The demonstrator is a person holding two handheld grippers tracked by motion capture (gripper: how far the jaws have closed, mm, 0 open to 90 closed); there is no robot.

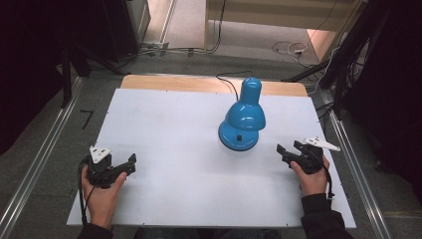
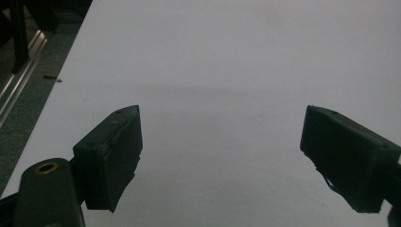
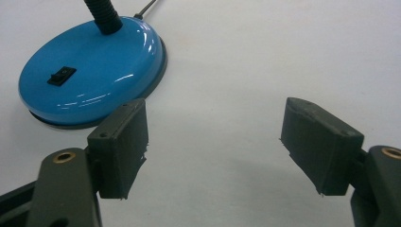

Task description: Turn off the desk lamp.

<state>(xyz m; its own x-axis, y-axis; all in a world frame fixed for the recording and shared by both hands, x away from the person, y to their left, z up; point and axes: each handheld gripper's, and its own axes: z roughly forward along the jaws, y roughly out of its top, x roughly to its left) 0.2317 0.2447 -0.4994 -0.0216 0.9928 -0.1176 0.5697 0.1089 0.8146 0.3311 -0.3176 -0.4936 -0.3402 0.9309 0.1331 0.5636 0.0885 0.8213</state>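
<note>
White tabletop (image 1: 164,129) carries a blue desk lamp (image 1: 242,119); right gripper (image 1: 291,152) just beside its base, left gripper (image 1: 130,164) well apart, both open-jawed and empty, approach likely next.

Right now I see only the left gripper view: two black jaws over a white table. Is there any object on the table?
Observer: Yes, a blue desk lamp stands past the middle of the white table, toward the right.
Operator: Is the right gripper near to it?
Observer: The right gripper is beside the lamp's base, apart from it, jaws open with nothing between them.
Operator: Has the lamp a switch?
Observer: Yes, a small black switch sits on top of the round base.
Operator: And a cable?
Observer: A black cable runs from the lamp off the far edge of the table.
</note>
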